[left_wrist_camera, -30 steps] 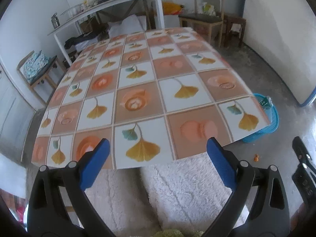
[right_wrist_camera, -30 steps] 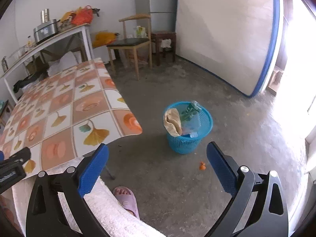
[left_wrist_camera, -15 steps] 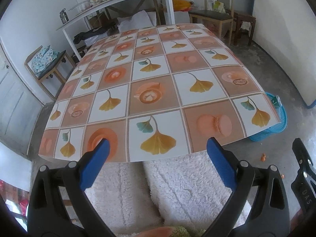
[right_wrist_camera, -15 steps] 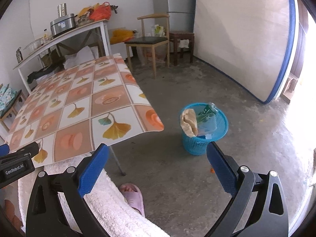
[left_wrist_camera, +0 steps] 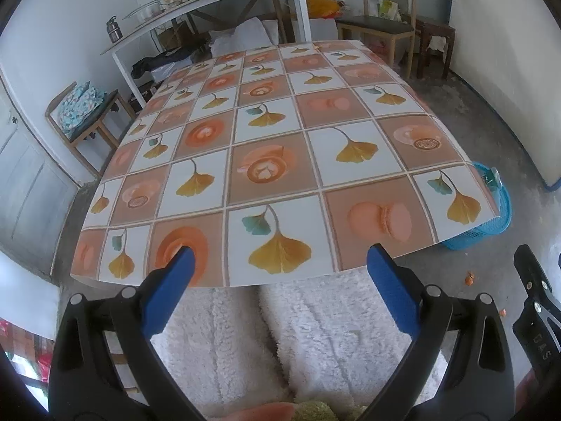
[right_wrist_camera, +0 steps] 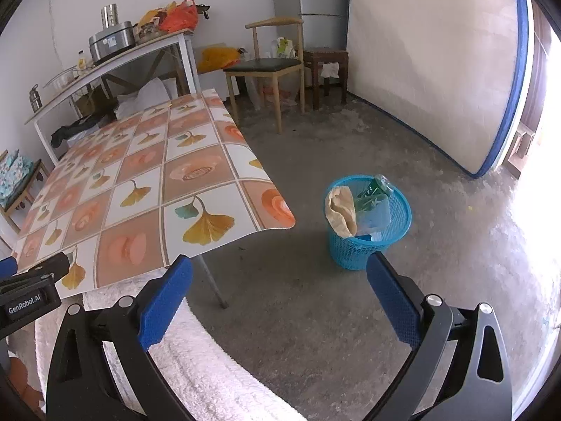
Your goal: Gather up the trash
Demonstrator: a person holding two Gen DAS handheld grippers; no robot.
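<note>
A blue mesh trash basket stands on the concrete floor right of the table, holding a tan paper bag, a green wrapper and clear plastic; its rim peeks from behind the table corner. Small orange scraps lie on the floor near it. My left gripper hangs open over the table's near edge, nothing between its blue pads. My right gripper is open too, held above the floor short of the basket.
The table wears a leaf-patterned cloth. A person's legs in white fleece fill the space below. A white shelf table, a wooden chair and stool line the back wall; a mattress leans right.
Both grippers have risen and pulled back a little; the table and basket sit lower and farther in view. Both stay open and empty.
</note>
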